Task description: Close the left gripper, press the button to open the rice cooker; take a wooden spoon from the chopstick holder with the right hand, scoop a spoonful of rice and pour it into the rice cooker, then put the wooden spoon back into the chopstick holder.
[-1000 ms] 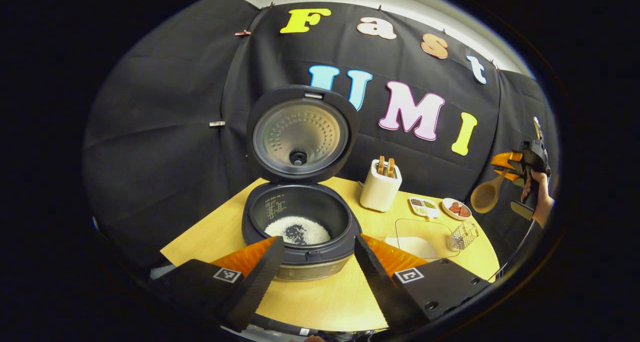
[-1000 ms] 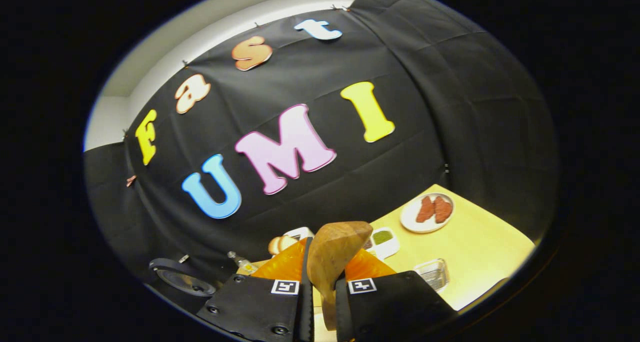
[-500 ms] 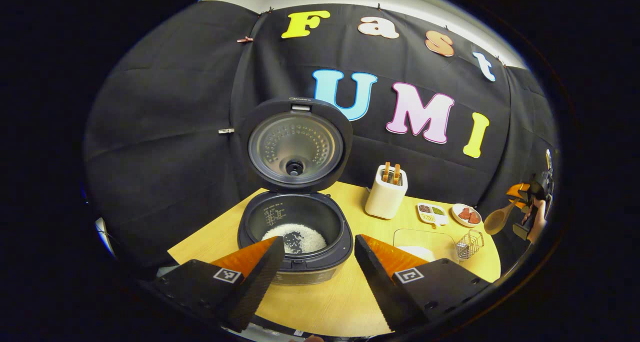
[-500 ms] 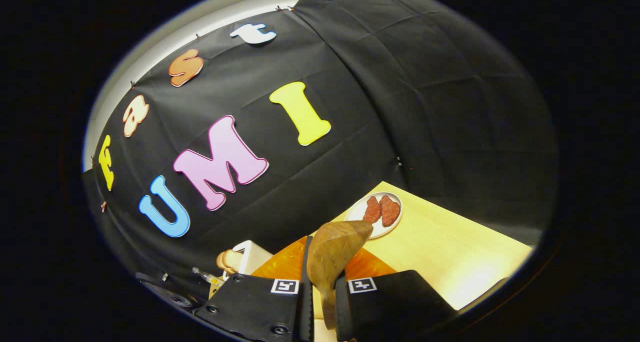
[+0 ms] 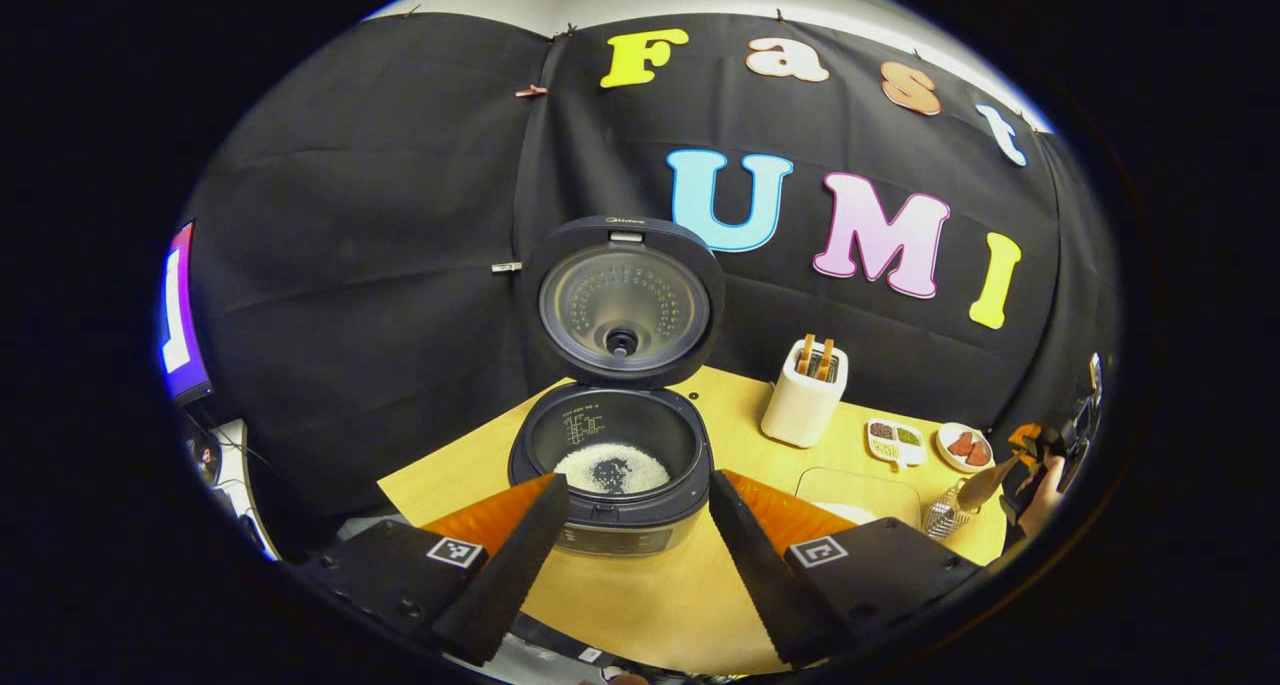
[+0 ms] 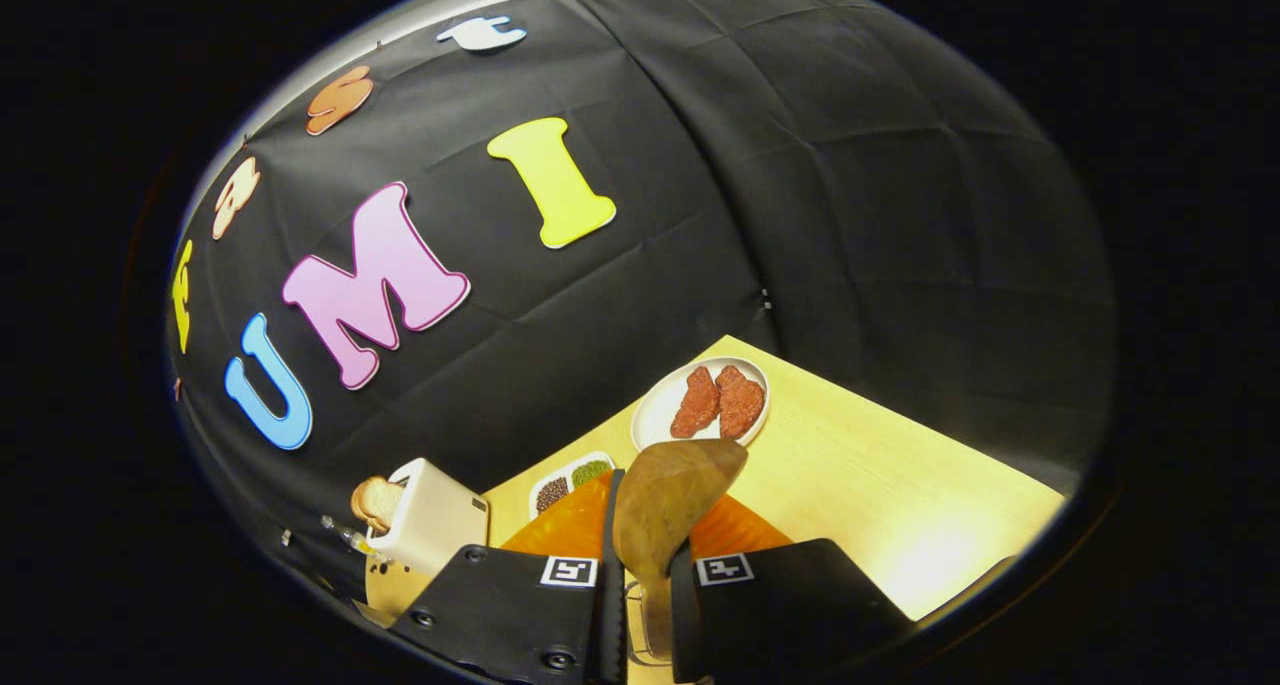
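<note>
The black rice cooker (image 5: 610,510) stands open with its lid (image 5: 625,305) upright and white rice (image 5: 610,468) in the pot. My left gripper (image 5: 640,540) hangs open in front of it, holding nothing. At the far right, my right gripper (image 5: 1035,450) is shut on a wooden spoon (image 5: 985,485), just above the small wire chopstick holder (image 5: 940,517). In the right gripper view the spoon's bowl (image 6: 665,505) sticks up between the shut fingers of that gripper (image 6: 645,605).
A clear rice container (image 5: 858,493) sits beside the wire holder. A white toaster (image 5: 805,410) (image 6: 430,520), a compartment dish (image 5: 895,442) (image 6: 570,480) and a plate of red pieces (image 5: 965,447) (image 6: 705,410) line the back of the wooden table (image 6: 880,485).
My left gripper has drawn back from the cooker, staying open. My right gripper has come down with the spoon toward the table's right side, near the wire holder.
</note>
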Available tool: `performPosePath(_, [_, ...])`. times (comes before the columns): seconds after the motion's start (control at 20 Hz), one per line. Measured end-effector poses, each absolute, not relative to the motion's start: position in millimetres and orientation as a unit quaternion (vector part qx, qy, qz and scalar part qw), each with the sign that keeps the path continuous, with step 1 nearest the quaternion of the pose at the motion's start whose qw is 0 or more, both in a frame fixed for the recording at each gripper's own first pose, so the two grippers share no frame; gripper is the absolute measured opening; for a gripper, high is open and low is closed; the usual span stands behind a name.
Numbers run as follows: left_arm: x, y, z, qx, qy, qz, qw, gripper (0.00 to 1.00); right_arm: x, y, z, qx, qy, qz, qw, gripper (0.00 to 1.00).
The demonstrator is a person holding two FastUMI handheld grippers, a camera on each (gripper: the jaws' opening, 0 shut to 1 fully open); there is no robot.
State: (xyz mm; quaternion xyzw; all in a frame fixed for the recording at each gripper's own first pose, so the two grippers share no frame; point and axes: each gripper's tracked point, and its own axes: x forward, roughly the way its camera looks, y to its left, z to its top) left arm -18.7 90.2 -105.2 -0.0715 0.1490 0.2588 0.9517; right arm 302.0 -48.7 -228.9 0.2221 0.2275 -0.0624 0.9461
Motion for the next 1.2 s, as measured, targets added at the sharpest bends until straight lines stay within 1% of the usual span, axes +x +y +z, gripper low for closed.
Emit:
performPosePath(0.2, [-23, 92, -94, -0.081, 0.138, 0.288, 0.944, 0.95, 301, -38, -254, 0.207, 0.245, -0.051, 0.946, 0.21])
performPosePath(0.35, [-28, 100, -75, -0.09, 0.118, 0.314, 0.938, 0.95, 298, -40, -269, 0.221, 0.255, -0.06, 0.939, 0.22])
performPosePath(0.5, [-30, 111, -43, -0.093, 0.077, 0.335, 0.934, 0.95, 293, -34, -291, 0.239, 0.28, -0.053, 0.928, 0.23])
performPosePath(0.55, [-27, 116, -30, -0.086, 0.063, 0.338, 0.935, 0.95, 292, -36, -289, 0.24, 0.279, -0.053, 0.928, 0.25])
performPosePath(0.6, [-24, 122, -19, -0.073, 0.053, 0.338, 0.937, 0.95, 289, -37, -286, 0.24, 0.279, -0.053, 0.928, 0.25])
performPosePath(0.65, [-21, 128, -6, -0.058, 0.04, 0.335, 0.939, 0.95, 285, -36, -280, 0.242, 0.275, -0.05, 0.929, 0.24])
performPosePath(0.7, [-16, 135, 8, -0.041, 0.027, 0.333, 0.942, 0.95, 282, -36, -275, 0.238, 0.273, -0.049, 0.931, 0.18])
performPosePath(0.75, [-9, 143, 21, -0.021, 0.015, 0.331, 0.943, 0.95, 275, -36, -272, 0.233, 0.272, -0.047, 0.932, 0.42])
performPosePath(0.8, [-3, 149, 27, -0.004, 0.01, 0.327, 0.945, 0.95, 269, -36, -266, 0.227, 0.272, -0.042, 0.934, 0.42])
performPosePath(0.85, [5, 154, 32, 0.016, 0.011, 0.321, 0.947, 0.95, 260, -36, -262, 0.217, 0.272, -0.04, 0.937, 0.47])
performPosePath(0.95, [19, 161, 43, 0.047, 0.0, 0.302, 0.952, 0.95, 243, -44, -249, 0.191, 0.266, -0.05, 0.943, 0.72])
performPosePath(1.0, [30, 160, 51, 0.052, -0.013, 0.284, 0.957, 0.95, 234, -47, -240, 0.184, 0.257, -0.056, 0.947, 0.91])
performPosePath(1.05, [40, 161, 57, 0.054, -0.023, 0.267, 0.962, 0.95, 223, -50, -232, 0.176, 0.252, -0.064, 0.95, 0.97])
performPosePath(1.2, [71, 178, 64, 0.041, -0.048, 0.227, 0.972, 0.94, 191, -54, -209, 0.161, 0.239, -0.079, 0.954, 0.98])
